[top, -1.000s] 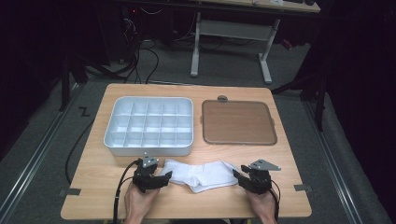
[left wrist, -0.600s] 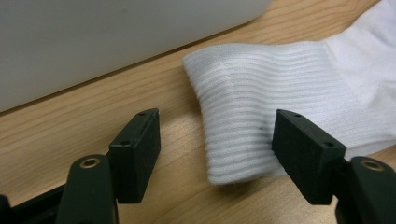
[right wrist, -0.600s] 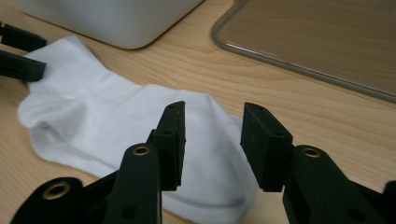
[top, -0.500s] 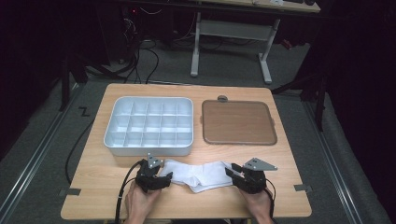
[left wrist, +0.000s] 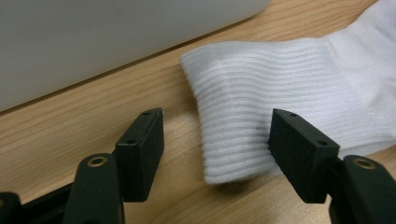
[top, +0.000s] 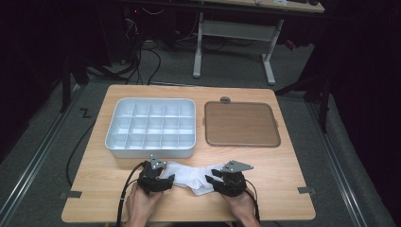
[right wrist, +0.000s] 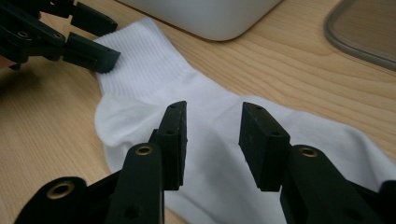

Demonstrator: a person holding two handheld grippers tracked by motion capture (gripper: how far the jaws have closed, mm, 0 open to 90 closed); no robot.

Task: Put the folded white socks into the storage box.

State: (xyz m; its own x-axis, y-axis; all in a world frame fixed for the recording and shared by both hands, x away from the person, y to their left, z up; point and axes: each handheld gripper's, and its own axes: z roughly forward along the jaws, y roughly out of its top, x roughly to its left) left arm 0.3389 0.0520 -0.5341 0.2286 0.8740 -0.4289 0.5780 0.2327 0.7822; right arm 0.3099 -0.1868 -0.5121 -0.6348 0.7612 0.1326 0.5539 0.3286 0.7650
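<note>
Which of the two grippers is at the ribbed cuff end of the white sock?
The left gripper: the sock's ribbed cuff lies between its open jaws. The right gripper is over the smooth foot part.

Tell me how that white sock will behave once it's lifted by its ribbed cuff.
The white sock lies flat and limp, so it will probably droop from the cuff. Thin knit suggests it is light. The ribbing likely grips rather than slips, and nothing about it looks fragile.
</note>
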